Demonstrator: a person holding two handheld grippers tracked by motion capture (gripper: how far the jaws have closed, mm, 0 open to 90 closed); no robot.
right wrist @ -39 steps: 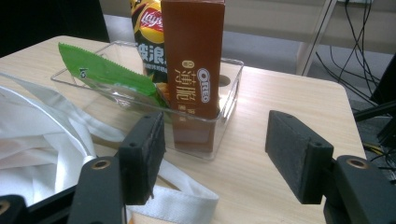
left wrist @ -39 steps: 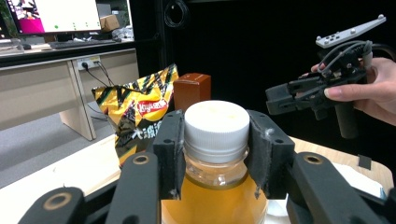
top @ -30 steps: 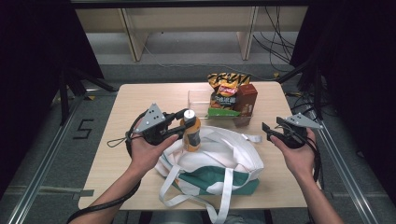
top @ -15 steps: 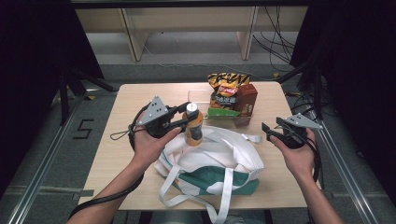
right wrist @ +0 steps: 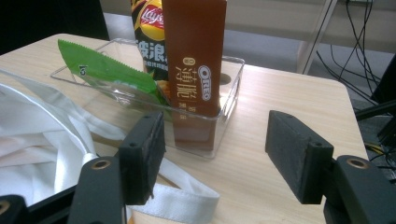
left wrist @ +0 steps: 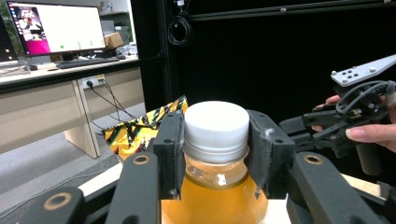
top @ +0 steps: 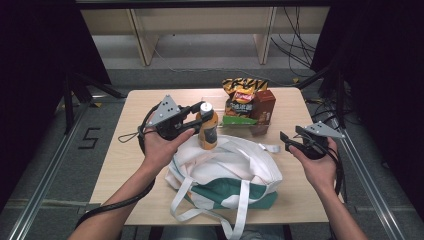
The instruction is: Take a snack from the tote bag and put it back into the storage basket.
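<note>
Orange bottle clamped at its neck by left gripper; right gripper spread, holding nothing

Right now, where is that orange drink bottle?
In the high view, the bottle is clamped at its neck in the left claw, just above the white tote bag, left of the snack tray.

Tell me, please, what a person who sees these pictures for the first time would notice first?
First, the bottle of orange drink with a white cap, clamped at its neck by the left gripper above the white and green tote bag. Then the clear tray behind the bag, holding snack packs, and the right gripper, open and empty.
</note>
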